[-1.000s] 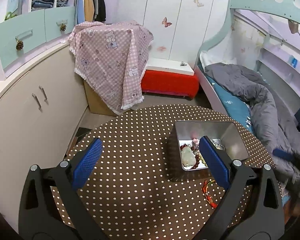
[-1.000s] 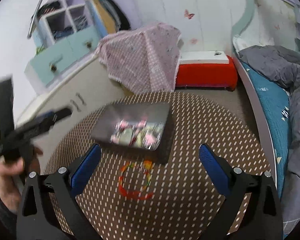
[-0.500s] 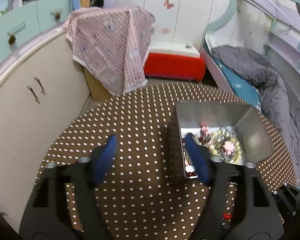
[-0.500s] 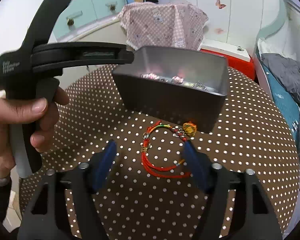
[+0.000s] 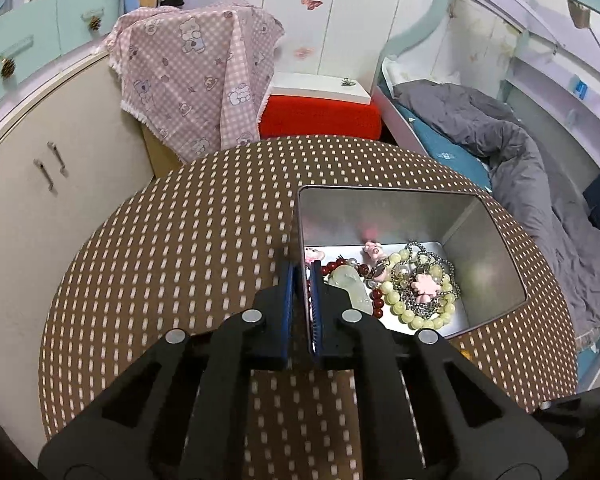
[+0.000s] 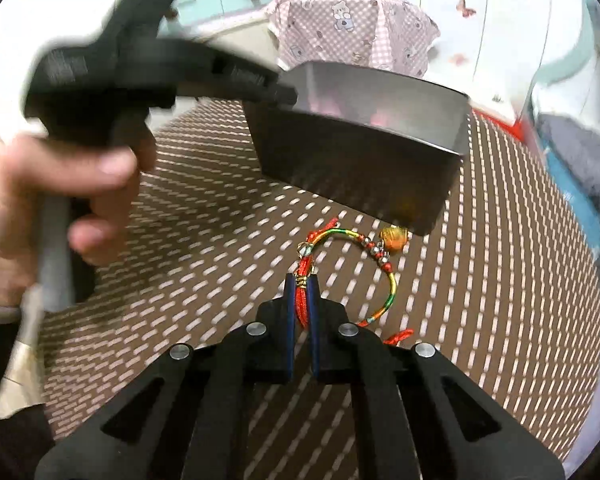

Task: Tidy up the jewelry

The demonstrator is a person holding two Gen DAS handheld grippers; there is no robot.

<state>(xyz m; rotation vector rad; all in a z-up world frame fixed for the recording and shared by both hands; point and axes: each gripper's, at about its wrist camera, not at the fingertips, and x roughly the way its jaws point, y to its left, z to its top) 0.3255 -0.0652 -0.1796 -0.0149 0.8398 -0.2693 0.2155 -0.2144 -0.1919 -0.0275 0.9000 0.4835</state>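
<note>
A metal tin (image 5: 484,264) sits on the brown dotted round table (image 5: 180,264). It holds bead bracelets (image 5: 416,296), a pale jade pendant and pink charms. My left gripper (image 5: 302,276) is shut on the tin's left wall. In the right wrist view the tin (image 6: 360,160) stands at the back, tilted, with the left gripper (image 6: 276,94) on its rim. My right gripper (image 6: 301,284) is shut on the red cord of a red and multicoloured string bracelet (image 6: 384,256) with a gold bead, which lies on the table in front of the tin.
A pink checked cloth (image 5: 196,76) drapes a box behind the table. A red bench (image 5: 320,116) stands beyond it. A bed with a grey duvet (image 5: 512,140) is at the right. White cabinets (image 5: 40,184) are at the left. The person's hand (image 6: 56,184) holds the left gripper.
Both grippers went from open to shut. The left one closed on the tin's left wall. The right one moved down to the string bracelet and closed on its red cord.
</note>
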